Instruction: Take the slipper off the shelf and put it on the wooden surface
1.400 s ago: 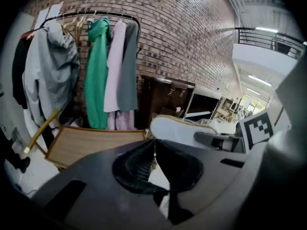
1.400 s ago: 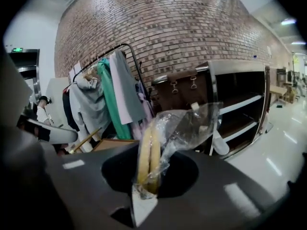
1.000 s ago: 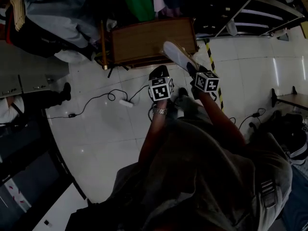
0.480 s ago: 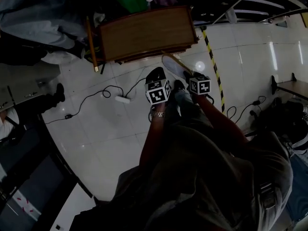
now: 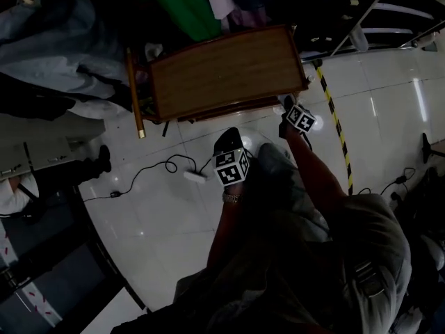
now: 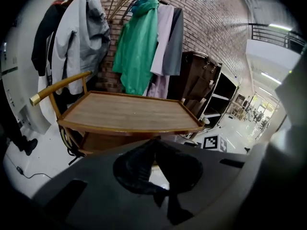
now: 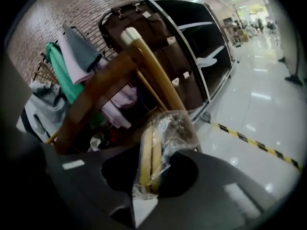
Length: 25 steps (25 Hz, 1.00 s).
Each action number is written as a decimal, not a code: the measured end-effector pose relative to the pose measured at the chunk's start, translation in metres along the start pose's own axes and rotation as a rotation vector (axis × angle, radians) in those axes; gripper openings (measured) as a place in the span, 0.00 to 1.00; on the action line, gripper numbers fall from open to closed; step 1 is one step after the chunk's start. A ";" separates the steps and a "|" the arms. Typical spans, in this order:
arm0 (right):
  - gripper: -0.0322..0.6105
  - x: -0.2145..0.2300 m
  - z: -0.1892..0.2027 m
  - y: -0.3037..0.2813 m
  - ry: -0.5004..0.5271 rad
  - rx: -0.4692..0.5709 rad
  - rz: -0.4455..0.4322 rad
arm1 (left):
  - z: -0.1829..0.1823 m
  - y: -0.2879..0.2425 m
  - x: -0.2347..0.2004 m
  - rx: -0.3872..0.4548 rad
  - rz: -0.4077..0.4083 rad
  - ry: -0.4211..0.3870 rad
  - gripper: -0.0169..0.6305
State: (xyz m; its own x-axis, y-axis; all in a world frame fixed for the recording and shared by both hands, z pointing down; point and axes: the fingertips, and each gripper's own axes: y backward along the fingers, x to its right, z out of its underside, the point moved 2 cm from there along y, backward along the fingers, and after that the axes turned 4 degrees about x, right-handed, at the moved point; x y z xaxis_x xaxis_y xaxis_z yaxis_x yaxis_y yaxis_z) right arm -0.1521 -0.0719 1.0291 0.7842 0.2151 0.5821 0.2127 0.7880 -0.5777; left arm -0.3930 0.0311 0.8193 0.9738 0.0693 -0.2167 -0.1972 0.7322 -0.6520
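The slipper, pale yellow and wrapped in clear plastic, stands edge-up between the jaws of my right gripper, which is shut on it. In the head view that gripper is at the near right corner of the wooden table, and the slipper itself is hidden there. My left gripper hovers over the floor just in front of the table. Its jaws are shut with nothing between them, facing the wooden tabletop.
A black shelf unit stands to the right of the table. Coats hang on a rack behind it. A cable with a power strip lies on the tiled floor, and yellow-black tape runs along it. A person's shoe is at the left.
My right gripper has carried the slipper up and right, from in front of the table to its near right corner. The left gripper has stayed in front of the table.
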 end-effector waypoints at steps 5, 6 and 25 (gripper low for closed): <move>0.48 0.016 0.022 -0.061 0.066 -0.149 0.023 | 0.022 -0.016 -0.009 -0.040 -0.006 -0.024 0.04; 0.54 0.021 0.028 -0.058 0.133 -0.207 0.062 | 0.022 -0.014 -0.006 -0.047 -0.001 -0.028 0.04; 0.10 -0.246 -0.170 0.268 0.583 -0.241 -0.156 | -0.183 0.103 0.146 -0.005 0.160 -0.099 0.04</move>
State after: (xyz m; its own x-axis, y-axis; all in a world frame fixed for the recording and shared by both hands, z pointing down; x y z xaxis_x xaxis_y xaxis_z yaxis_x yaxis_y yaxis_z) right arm -0.1889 -0.0114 0.6335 0.9070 -0.2930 0.3023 0.4210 0.6188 -0.6632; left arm -0.2921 -0.0069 0.5876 0.9363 0.2510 -0.2456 -0.3507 0.7030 -0.6187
